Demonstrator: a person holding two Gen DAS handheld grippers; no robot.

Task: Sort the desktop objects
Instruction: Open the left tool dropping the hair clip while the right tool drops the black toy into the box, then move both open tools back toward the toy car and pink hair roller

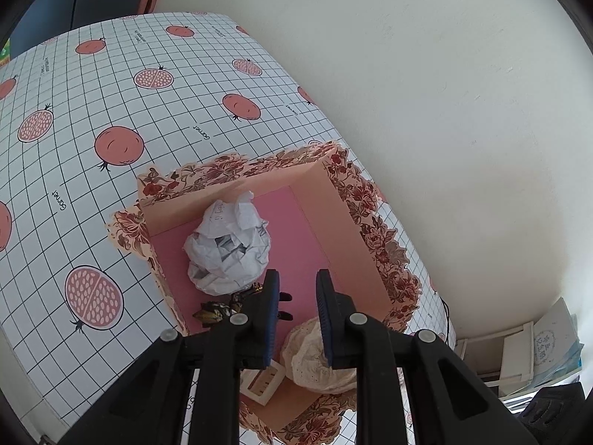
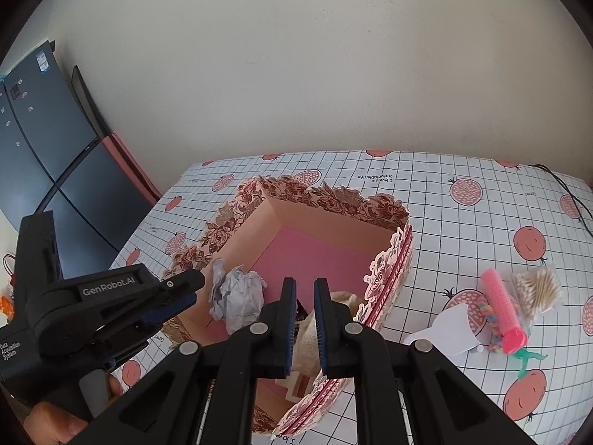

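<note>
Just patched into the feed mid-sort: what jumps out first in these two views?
The floral-edged pink box dominates the middle of the pomegranate-print tablecloth, with a crumpled paper ball and a cream lace item inside. Both the left gripper and the right gripper hang over it, open and empty. Right of the box lie a pink tube and a bag of cotton swabs, unsorted.

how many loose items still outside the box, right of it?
5: pink hair roller, cotton swab bag, white funnel, bead bracelet, green figure, all clustered on the tablecloth. More may lie off-frame.
</note>
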